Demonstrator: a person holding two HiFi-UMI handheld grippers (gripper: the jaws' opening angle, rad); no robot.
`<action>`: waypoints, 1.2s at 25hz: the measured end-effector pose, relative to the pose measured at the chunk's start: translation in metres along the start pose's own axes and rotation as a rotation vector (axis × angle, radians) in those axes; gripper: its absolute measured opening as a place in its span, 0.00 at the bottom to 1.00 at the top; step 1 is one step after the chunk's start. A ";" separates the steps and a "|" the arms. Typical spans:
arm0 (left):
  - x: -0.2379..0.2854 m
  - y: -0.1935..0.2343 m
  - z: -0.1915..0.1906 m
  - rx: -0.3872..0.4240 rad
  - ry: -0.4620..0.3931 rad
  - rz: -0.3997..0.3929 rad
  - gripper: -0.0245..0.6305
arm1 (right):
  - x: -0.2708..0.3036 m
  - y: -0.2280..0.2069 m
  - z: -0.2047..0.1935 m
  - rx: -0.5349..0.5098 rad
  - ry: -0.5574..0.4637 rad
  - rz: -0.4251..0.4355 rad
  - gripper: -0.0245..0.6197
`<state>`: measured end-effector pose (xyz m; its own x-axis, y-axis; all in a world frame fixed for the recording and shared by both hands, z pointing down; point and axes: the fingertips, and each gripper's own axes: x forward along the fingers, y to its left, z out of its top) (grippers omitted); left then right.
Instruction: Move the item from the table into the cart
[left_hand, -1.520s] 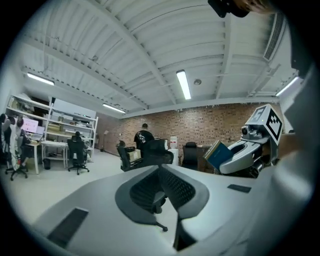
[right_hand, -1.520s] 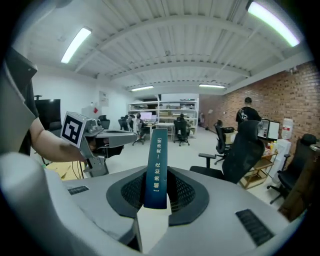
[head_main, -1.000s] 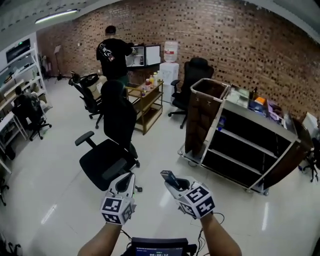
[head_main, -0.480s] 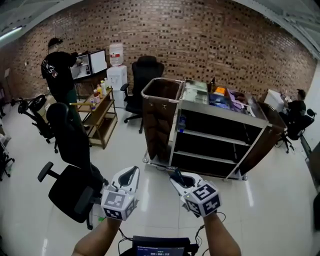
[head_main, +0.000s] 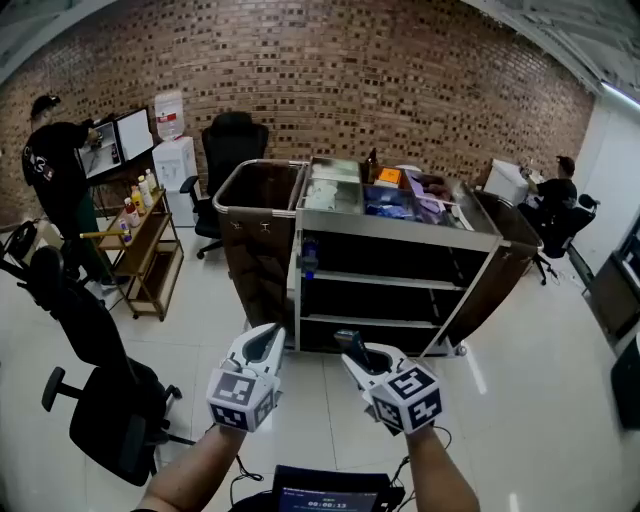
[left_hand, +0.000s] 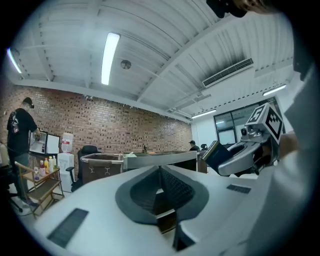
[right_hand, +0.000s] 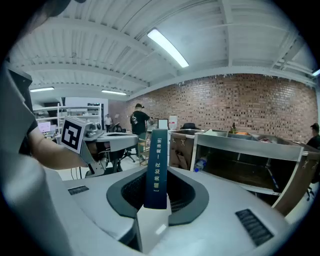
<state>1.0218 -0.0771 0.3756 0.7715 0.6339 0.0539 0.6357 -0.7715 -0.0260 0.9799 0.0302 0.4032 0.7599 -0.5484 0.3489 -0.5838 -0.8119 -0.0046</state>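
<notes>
Cart nearer; book (base hidden) in right gripper

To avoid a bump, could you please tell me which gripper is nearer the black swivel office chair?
Left. The left gripper hangs just right of the black swivel office chair; the right gripper, shut on a dark blue book, is further right again.
</notes>
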 end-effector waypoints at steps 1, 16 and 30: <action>0.026 -0.004 0.001 -0.003 -0.008 -0.017 0.05 | 0.002 -0.023 0.002 0.002 0.002 -0.006 0.13; 0.351 0.033 0.043 0.042 -0.087 -0.124 0.04 | 0.108 -0.320 0.043 0.071 -0.026 -0.130 0.13; 0.683 0.039 0.085 0.009 -0.066 -0.271 0.04 | 0.190 -0.625 0.111 0.094 -0.001 -0.214 0.13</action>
<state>1.5763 0.3305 0.3264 0.5733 0.8194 -0.0047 0.8190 -0.5731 -0.0283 1.5210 0.4116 0.3682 0.8640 -0.3619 0.3500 -0.3801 -0.9248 -0.0181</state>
